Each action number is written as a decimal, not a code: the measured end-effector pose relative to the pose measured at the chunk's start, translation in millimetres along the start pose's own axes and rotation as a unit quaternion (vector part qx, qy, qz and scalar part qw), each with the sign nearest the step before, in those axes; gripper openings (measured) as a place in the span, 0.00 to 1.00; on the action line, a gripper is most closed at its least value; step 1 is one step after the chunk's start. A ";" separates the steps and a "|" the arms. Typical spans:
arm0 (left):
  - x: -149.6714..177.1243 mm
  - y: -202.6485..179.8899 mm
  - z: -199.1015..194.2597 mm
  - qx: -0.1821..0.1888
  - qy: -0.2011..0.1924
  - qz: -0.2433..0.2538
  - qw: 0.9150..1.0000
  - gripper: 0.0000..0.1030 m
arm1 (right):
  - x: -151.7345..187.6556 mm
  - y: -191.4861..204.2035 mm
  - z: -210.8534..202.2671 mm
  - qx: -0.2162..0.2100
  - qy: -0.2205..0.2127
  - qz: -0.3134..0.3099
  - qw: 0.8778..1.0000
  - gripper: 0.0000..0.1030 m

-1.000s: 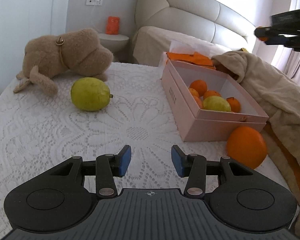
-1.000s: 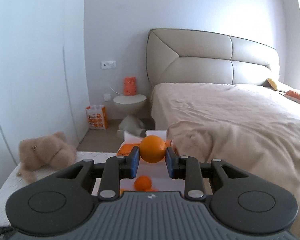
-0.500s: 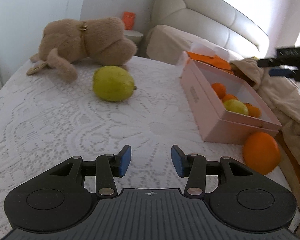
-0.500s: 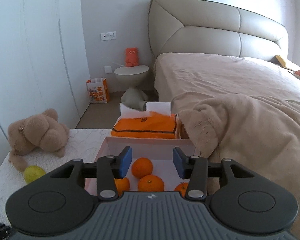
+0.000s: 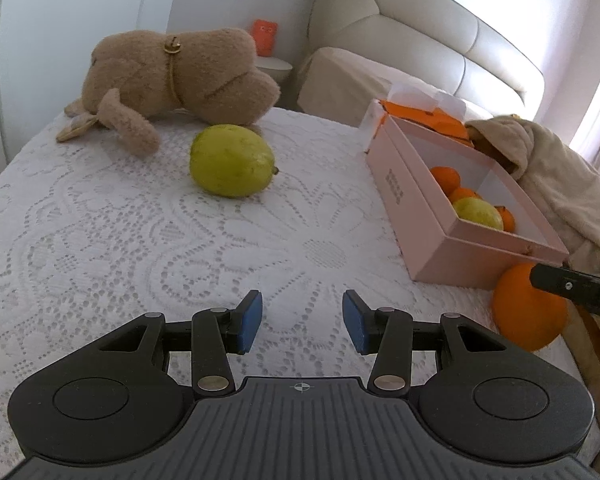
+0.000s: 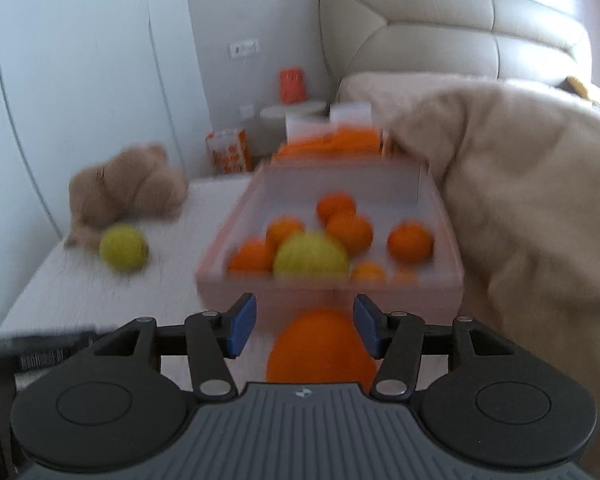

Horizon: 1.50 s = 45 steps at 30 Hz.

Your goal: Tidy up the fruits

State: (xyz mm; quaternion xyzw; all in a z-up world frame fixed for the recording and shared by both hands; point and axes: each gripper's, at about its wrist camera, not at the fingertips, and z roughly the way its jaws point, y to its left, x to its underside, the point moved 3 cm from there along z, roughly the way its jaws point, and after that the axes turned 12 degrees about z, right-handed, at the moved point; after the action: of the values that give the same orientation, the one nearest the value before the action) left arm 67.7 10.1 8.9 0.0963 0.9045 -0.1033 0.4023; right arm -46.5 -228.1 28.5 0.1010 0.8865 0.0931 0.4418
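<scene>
Fruits are mostly sorted, I'd say: going left to right, one yellow-green round guava-like fruit (image 5: 231, 161) sits loose on the white lace tablecloth (image 5: 100, 240) just in front of the tan plush toy (image 5: 172, 72). My left gripper (image 5: 302, 322) hangs empty, fingers apart. Small oranges and a second green fruit lie in the pink cardboard box (image 5: 480, 252). A big orange (image 6: 320, 346) sits outside the box between my right gripper's (image 6: 305, 325) opening jaws, not pinched.

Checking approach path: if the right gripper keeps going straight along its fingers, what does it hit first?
Likely the large orange already between the opening jaws of the right gripper; beyond it, the pink box wall. Blur makes depth uncertain.
</scene>
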 end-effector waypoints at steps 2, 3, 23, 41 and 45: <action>0.4 -3.0 0.0 0.001 0.002 0.006 1.000 0.48 | 7.1 -1.4 4.4 0.035 -0.009 -0.017 0.999 0.56; 0.6 -4.3 0.3 0.001 0.003 0.008 1.000 0.48 | 8.6 -2.6 4.5 0.038 -0.015 -0.017 0.999 0.58; -102.6 39.7 46.0 -0.101 -0.052 0.038 0.993 0.48 | 39.6 2.8 3.1 0.062 -0.057 -0.083 0.993 0.69; -93.0 48.2 47.8 -0.127 -0.045 0.137 0.981 0.63 | 49.3 -9.0 25.5 0.055 -0.005 -0.065 0.996 0.71; -93.6 74.7 32.5 -0.156 -0.066 0.094 0.981 0.64 | 49.6 -8.1 26.1 0.057 -0.004 -0.067 0.996 0.71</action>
State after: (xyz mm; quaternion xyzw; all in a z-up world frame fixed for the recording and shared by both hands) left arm 171.5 64.6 49.5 0.1098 0.8680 0.0712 0.4791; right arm -55.6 -221.0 -27.0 0.0667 0.8934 0.0126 0.4441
